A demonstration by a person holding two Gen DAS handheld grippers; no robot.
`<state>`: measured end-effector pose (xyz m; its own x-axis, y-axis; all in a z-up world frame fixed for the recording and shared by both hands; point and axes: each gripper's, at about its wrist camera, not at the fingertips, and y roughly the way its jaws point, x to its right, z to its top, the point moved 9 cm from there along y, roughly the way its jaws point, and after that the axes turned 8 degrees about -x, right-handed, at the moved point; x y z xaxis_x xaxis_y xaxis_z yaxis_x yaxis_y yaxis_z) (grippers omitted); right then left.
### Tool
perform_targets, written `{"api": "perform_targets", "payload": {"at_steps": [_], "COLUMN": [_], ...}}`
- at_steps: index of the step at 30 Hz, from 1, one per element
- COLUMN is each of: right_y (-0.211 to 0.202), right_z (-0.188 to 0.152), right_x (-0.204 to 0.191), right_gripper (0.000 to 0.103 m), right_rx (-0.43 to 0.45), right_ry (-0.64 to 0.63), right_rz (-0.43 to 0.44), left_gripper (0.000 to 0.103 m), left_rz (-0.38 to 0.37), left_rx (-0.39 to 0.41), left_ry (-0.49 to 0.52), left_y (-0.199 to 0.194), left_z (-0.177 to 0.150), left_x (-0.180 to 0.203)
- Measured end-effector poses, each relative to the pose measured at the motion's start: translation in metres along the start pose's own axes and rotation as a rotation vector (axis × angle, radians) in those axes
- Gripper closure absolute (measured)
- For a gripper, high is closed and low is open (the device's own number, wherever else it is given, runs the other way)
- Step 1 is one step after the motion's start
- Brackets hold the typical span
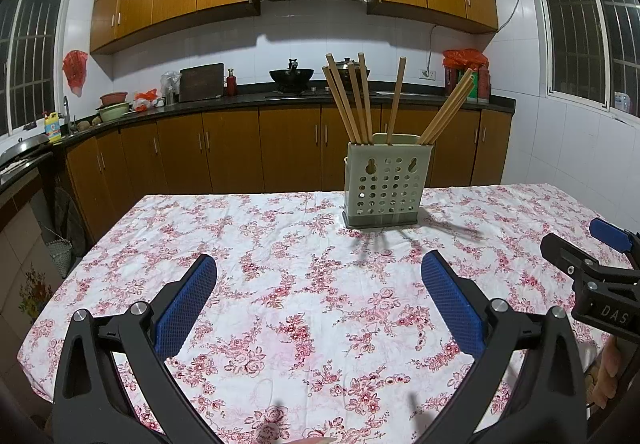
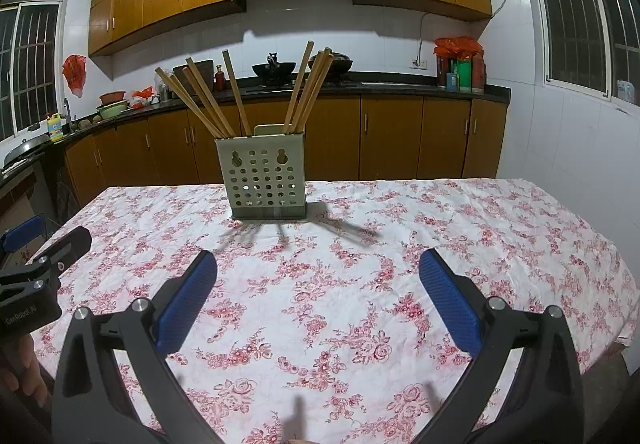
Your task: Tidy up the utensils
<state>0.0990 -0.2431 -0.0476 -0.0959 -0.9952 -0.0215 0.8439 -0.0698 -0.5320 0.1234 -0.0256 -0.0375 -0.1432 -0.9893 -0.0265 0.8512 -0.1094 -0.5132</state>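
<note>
A pale green perforated utensil holder (image 1: 386, 183) (image 2: 266, 179) stands upright toward the far side of the floral-cloth table (image 1: 280, 284) (image 2: 440, 244). Several wooden chopsticks (image 1: 356, 99) (image 2: 208, 99) lean out of its top. My left gripper (image 1: 318, 272) hovers open over the cloth, well short of the holder, with nothing between its blue pads (image 1: 188, 304). My right gripper (image 2: 318, 272) is open too, empty, nearer than the holder and to its right. Each gripper shows at the edge of the other's view: the right gripper (image 1: 592, 268), the left gripper (image 2: 44, 256).
A hand (image 2: 24, 372) grips the left tool; another hand (image 1: 608, 372) holds the right one. Behind the table run wooden cabinets and a dark counter (image 1: 280, 99) with a wok (image 1: 291, 77), bottles and bowls. Windows flank both sides.
</note>
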Motion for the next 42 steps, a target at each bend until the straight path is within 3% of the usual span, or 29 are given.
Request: {"api": "perform_targets", "payload": {"at_steps": [42], "right_y": [0.0002], "right_z": [-0.0011], "right_x": [-0.0013], "right_gripper": [0.004], "right_rx": [-0.003], "right_ry": [0.005], "right_rz": [-0.001], "left_gripper": [0.002], "left_rz": [-0.001], "left_rx": [-0.005], "left_ry": [-0.002], "left_y": [0.0010], "left_z": [-0.0028], "left_x": [-0.0001]}}
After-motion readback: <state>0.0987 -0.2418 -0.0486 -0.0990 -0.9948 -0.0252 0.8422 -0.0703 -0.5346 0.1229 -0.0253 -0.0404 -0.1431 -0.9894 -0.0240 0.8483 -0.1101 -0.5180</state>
